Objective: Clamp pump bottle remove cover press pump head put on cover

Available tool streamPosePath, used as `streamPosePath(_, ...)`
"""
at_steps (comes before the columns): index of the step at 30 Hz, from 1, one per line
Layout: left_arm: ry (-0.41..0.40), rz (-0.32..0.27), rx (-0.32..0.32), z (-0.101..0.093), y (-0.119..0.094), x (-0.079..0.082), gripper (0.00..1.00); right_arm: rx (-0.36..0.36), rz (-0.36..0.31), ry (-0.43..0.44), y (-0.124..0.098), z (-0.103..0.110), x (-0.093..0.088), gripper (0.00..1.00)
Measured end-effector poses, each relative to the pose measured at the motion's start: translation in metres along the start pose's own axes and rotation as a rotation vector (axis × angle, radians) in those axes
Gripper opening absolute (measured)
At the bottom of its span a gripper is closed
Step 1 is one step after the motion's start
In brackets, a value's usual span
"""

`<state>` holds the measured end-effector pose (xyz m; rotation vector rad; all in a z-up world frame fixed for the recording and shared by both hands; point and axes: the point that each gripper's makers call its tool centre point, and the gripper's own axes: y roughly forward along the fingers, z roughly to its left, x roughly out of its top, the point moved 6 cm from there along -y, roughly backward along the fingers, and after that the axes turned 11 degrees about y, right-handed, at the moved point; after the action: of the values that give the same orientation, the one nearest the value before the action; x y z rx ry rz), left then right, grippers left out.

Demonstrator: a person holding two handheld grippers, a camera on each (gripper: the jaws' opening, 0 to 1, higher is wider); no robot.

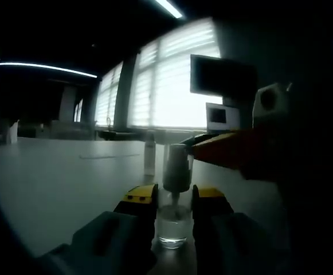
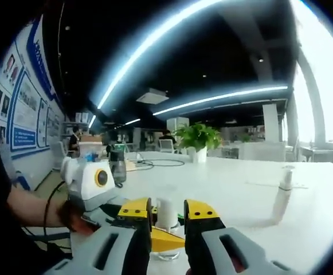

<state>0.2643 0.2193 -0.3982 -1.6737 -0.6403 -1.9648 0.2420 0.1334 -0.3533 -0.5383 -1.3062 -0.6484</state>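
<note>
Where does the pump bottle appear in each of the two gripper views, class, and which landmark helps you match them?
Left gripper view: the pump bottle stands at lower centre, between the left tongs, with the right tongs reaching its head from the right.
Right gripper view: it stands at bottom centre, between the right tongs.
Shared landmark: the small clear cover standing apart on the white table.

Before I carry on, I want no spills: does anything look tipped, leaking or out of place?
Nothing stands out. The bottle stands upright between the left gripper jaws, with no liquid seen on the table. The right gripper reaches in at its top. A cover stands upright further off.
</note>
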Motion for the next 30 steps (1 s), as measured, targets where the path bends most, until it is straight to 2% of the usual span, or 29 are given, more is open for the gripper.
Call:
streamPosePath(11, -0.001, 0.0, 0.001, 0.002, 0.0, -0.001, 0.15, 0.011, 0.003, 0.005, 0.005, 0.002, -0.009, 0.13)
streamPosePath(30, 0.002, 0.0, 0.003, 0.002, -0.001, -0.001, 0.15, 0.007, -0.018, -0.037, 0.012, 0.002, -0.008, 0.11)
